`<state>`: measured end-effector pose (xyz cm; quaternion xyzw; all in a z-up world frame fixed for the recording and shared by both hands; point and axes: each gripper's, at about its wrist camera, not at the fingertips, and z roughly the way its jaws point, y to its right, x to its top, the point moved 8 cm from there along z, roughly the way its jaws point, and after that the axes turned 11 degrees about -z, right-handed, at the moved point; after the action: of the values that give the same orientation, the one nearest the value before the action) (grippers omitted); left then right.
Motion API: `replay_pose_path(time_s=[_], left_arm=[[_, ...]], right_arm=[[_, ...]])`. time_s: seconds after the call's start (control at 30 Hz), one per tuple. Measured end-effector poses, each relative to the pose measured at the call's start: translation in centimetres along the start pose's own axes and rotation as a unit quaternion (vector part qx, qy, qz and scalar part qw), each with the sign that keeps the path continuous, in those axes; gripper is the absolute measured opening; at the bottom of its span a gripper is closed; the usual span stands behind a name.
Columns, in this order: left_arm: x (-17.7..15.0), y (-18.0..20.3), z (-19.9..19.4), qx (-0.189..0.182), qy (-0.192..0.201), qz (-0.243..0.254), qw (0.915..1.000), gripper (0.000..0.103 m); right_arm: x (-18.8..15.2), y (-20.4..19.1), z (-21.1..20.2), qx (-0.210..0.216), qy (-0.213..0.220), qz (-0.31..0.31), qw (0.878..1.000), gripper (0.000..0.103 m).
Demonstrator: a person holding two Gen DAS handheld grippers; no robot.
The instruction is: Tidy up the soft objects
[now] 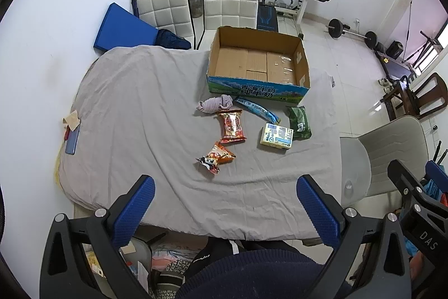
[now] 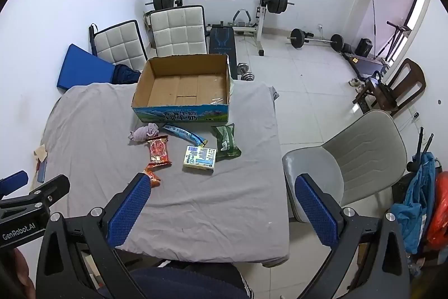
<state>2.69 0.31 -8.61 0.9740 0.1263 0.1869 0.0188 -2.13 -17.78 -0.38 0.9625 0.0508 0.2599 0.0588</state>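
Observation:
An empty open cardboard box (image 1: 259,62) (image 2: 184,86) stands at the far side of the grey-sheeted table (image 1: 134,114) (image 2: 92,128). In front of it lie a pink cloth bundle (image 1: 214,104) (image 2: 144,132), a blue snack tube (image 1: 256,109) (image 2: 184,134), a red snack packet (image 1: 231,126) (image 2: 158,150), a green pouch (image 1: 300,118) (image 2: 226,140), a yellow-white pack (image 1: 276,137) (image 2: 200,157) and an orange packet (image 1: 216,157) (image 2: 152,177). My left gripper (image 1: 225,210) and right gripper (image 2: 221,208) are open and empty, held high above the table's near edge.
A phone (image 1: 73,140) and a tan scrap (image 1: 71,119) lie at the table's left edge. A grey chair (image 1: 392,153) (image 2: 350,159) stands right of the table. Two white chairs (image 1: 196,10), a blue mat (image 1: 126,30) and weight gear (image 2: 221,4) stand behind.

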Motion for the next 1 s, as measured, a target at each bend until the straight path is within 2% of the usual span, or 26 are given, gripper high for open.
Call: replay_pose_path(time_s=[0.33, 1.0], left_arm=[[0.0, 0.1, 1.1, 0.001, -0.013, 0.002, 0.9999, 0.103], [0.7, -0.1, 1.5, 0.003, -0.009, 0.003, 1.0000, 0.103]], right_arm=[[-0.1, 0.2, 1.4, -0.001, -0.014, 0.003, 1.000, 0.103], [0.0, 0.2, 1.8, 0.002, -0.011, 0.003, 1.000, 0.103]])
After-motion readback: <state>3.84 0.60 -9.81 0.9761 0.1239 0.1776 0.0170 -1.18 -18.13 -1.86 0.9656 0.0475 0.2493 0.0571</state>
